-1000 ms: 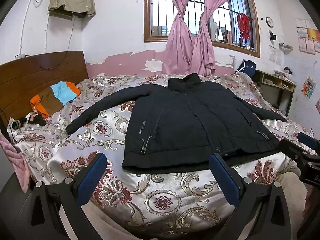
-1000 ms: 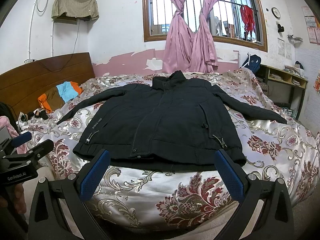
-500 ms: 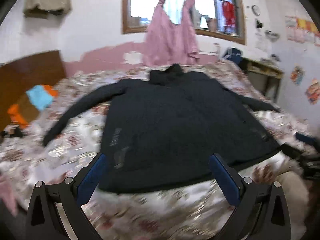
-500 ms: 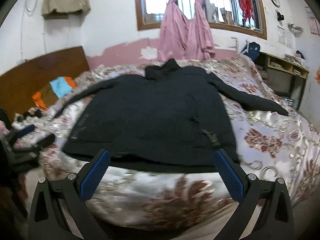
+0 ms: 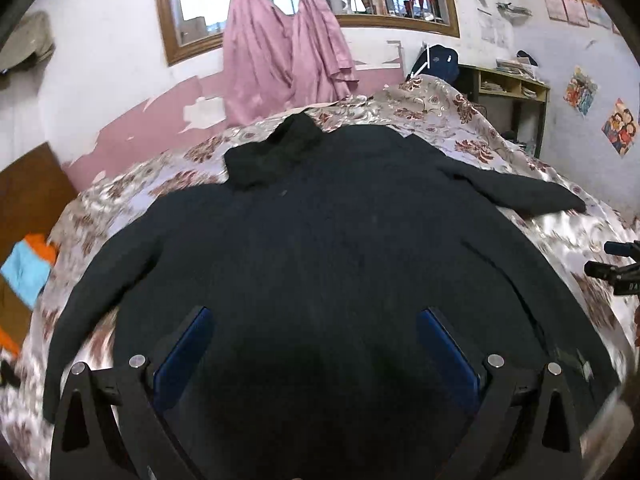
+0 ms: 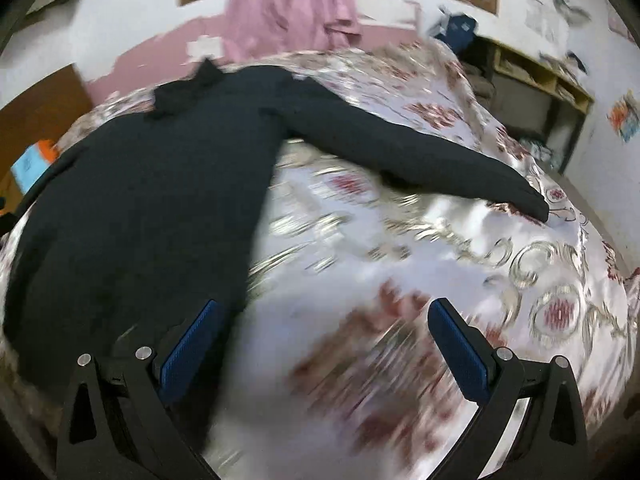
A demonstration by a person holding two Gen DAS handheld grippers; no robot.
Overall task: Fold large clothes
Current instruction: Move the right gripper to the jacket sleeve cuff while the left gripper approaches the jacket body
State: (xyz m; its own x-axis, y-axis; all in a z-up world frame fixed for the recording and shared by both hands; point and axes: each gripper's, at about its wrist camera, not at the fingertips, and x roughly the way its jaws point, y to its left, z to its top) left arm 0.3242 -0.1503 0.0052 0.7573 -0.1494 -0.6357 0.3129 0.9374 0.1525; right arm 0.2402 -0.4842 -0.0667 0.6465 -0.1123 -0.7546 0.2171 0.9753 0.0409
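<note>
Left gripper (image 5: 316,344) low over the jacket (image 5: 320,260) body, fingers spread, gripping nothing. Jacket flat on bedspread (image 5: 440,120), collar toward window, hem toward camera, sleeves out sideways. Right gripper (image 6: 320,340) spread wide over bedspread beside jacket's right edge, below right sleeve (image 6: 420,156).

The left gripper (image 5: 316,344) is held low and tipped downward, its two blue-padded fingers (image 5: 182,354) spread wide apart with nothing between them. The right gripper (image 6: 326,344) is posed much the same, low and angled down, jaws wide apart and empty; its left finger (image 6: 188,350) and right finger (image 6: 460,350) show sharp against a blurred background. In the left wrist view the right gripper (image 5: 618,268) shows only as a dark tip at the right edge, level with the left one.
</note>
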